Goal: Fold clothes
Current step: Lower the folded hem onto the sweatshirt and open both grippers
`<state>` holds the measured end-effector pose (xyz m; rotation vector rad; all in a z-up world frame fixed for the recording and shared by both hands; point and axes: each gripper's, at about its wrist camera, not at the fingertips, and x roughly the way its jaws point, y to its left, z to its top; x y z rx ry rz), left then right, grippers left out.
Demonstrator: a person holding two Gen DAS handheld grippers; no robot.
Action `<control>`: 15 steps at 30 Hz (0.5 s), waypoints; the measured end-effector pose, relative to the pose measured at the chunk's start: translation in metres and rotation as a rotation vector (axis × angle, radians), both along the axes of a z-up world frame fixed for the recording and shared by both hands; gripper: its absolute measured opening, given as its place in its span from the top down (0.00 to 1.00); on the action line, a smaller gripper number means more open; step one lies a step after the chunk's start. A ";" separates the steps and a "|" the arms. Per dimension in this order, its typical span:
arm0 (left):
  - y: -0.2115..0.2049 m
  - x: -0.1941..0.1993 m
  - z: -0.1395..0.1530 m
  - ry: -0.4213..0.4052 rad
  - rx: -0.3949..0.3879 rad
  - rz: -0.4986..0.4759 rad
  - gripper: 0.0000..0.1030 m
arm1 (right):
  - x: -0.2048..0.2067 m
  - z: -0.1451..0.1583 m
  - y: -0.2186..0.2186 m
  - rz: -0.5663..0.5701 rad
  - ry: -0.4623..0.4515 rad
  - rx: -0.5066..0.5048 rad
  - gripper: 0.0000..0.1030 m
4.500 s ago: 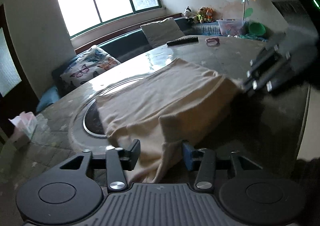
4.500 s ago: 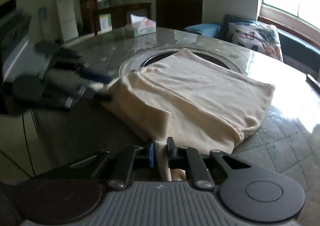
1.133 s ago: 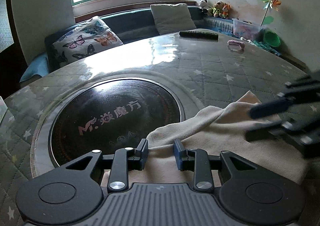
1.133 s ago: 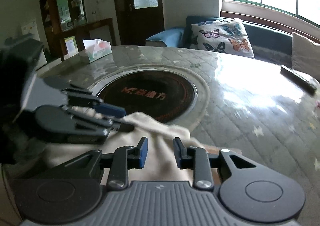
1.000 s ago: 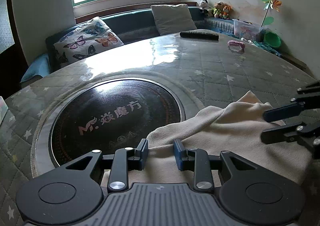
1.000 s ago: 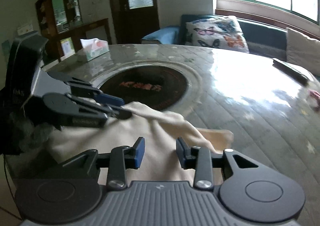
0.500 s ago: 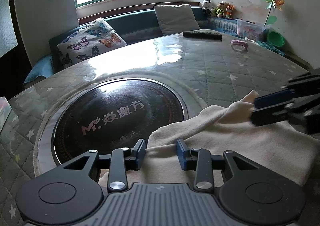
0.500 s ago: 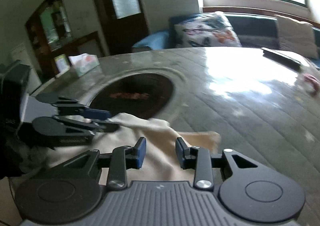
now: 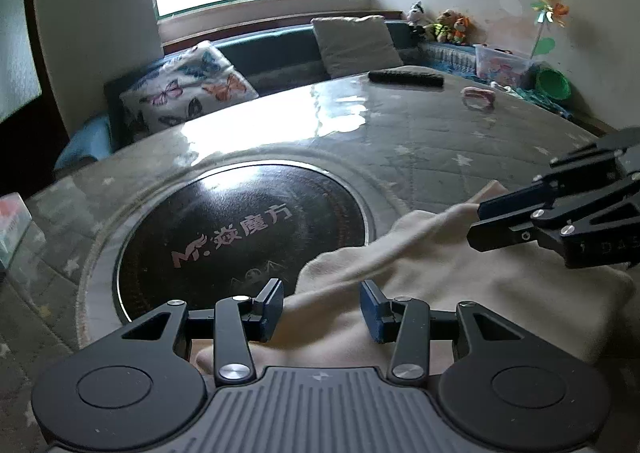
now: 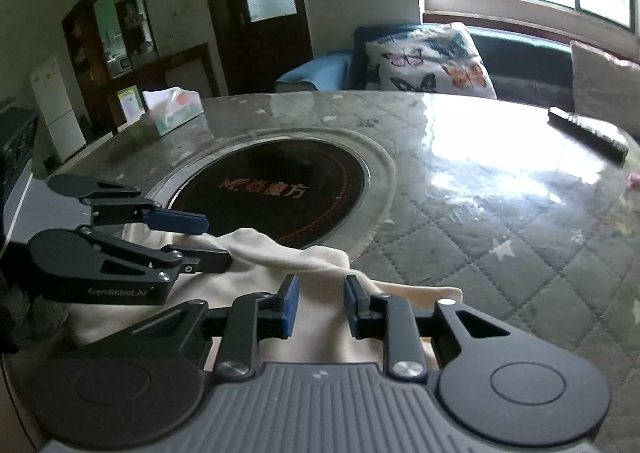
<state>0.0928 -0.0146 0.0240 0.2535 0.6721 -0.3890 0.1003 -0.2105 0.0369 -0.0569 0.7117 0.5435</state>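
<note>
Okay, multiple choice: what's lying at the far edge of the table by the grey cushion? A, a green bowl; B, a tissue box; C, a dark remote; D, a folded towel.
C: a dark remote lies on the table in front of the grey cushion.

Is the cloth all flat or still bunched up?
Bunched up. The cream fabric garment lies in rumpled layers near the round quilted table's edge, with a raised ridge and a loose corner poking out.

Black claw [image 9: 320, 311] – blue pads, silver screws
</note>
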 end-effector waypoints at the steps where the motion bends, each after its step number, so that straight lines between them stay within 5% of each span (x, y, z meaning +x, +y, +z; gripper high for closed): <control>1: -0.001 -0.006 0.001 -0.009 0.008 -0.007 0.55 | -0.006 0.002 0.002 0.012 -0.011 -0.007 0.77; 15: -0.003 -0.093 0.002 -0.118 0.042 -0.063 0.55 | -0.082 0.001 0.043 0.172 -0.098 -0.093 0.75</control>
